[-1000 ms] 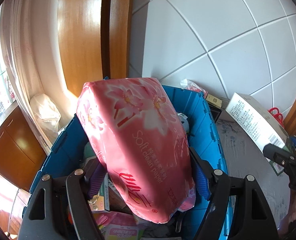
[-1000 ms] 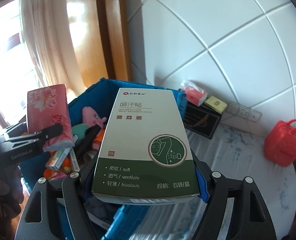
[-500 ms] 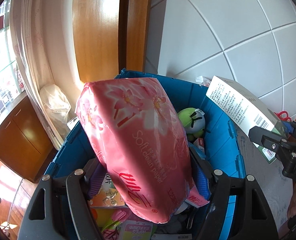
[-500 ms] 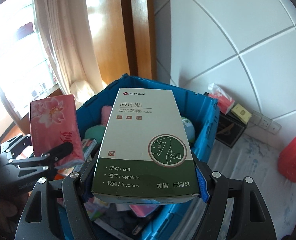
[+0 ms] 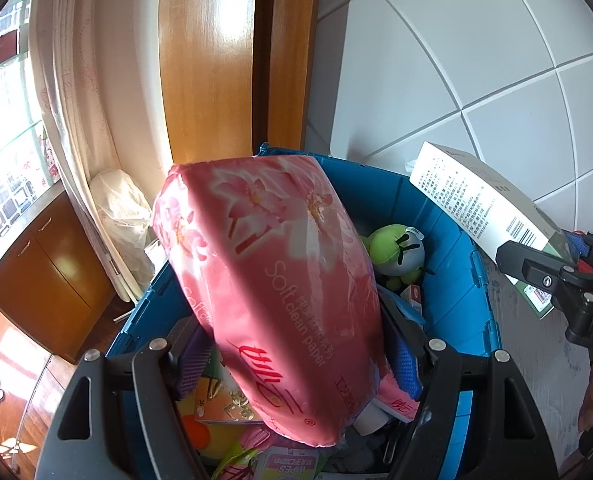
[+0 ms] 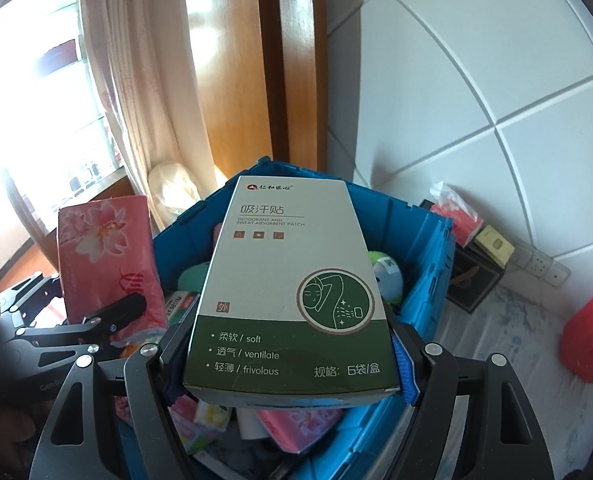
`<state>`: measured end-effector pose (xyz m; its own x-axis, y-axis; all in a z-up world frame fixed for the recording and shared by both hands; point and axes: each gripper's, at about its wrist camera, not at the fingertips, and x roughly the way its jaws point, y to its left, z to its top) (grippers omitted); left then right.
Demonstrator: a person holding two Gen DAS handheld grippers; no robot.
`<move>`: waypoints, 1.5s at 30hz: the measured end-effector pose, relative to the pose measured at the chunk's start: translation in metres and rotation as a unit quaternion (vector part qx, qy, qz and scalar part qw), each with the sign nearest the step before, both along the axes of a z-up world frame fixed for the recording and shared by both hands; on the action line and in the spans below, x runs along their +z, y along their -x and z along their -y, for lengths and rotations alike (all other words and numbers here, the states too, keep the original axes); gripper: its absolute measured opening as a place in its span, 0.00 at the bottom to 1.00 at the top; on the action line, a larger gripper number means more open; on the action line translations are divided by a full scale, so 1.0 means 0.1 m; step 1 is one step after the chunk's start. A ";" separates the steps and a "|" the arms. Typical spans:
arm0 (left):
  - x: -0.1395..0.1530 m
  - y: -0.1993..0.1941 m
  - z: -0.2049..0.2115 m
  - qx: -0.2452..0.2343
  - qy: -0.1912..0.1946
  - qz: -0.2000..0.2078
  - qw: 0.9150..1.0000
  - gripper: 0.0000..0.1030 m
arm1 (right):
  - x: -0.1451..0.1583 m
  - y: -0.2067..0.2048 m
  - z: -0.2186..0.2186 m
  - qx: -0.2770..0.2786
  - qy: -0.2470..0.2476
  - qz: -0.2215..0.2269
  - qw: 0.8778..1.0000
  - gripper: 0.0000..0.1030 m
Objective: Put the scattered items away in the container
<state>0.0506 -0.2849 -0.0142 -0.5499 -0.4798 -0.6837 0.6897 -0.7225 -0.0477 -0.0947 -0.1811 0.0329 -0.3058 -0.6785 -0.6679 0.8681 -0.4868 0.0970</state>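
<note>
The left tongs (image 5: 296, 364) were clamped on the lower end of a pink tissue pack (image 5: 272, 280), its soft wrap bulging between the two fingers and leaning up and away from them. The right tongs (image 6: 288, 360) were closed just as firmly on the near end of a green and white patch box (image 6: 292, 284), held flat with its printed face up.

Directly beneath and ahead of both tongs sat the blue crate (image 5: 452, 280), already crowded: a green plush toy (image 5: 396, 248) lay toward its far side, beyond the left tongs' load, and packets and cartons filled the space under the fingers. From the right wrist view the left tongs' pack showed off to the left, over the crate's near left part. To the right of the right tongs, on the counter (image 6: 508, 344), stood a red basket (image 6: 588, 340), and farther ahead by the wall a black box (image 6: 472, 280) with a small yellow one on top.

The step in hand looked like the drop. Both loads seemed to be over the opening, so each would best be lowered close to the pile before the fingers spread. The pack is limp and would likely flop, so a flat gap suits it. The rigid box could slide off the heap; laying it level, away from the plush toy, should keep it inside the rim
</note>
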 end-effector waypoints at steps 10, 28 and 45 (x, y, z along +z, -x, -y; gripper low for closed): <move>-0.06 -0.04 0.12 0.028 -0.016 0.026 0.999 1.00 | 0.14 0.02 -0.06 0.011 0.039 0.003 0.999 1.00; -0.03 0.08 -0.22 0.011 -0.008 0.037 0.999 1.00 | 0.16 -0.04 -0.71 -0.034 0.046 0.009 0.998 1.00; 0.22 0.40 -1.52 -0.043 0.022 0.049 0.998 1.00 | -0.16 0.04 -2.41 -0.150 0.040 0.038 0.987 1.00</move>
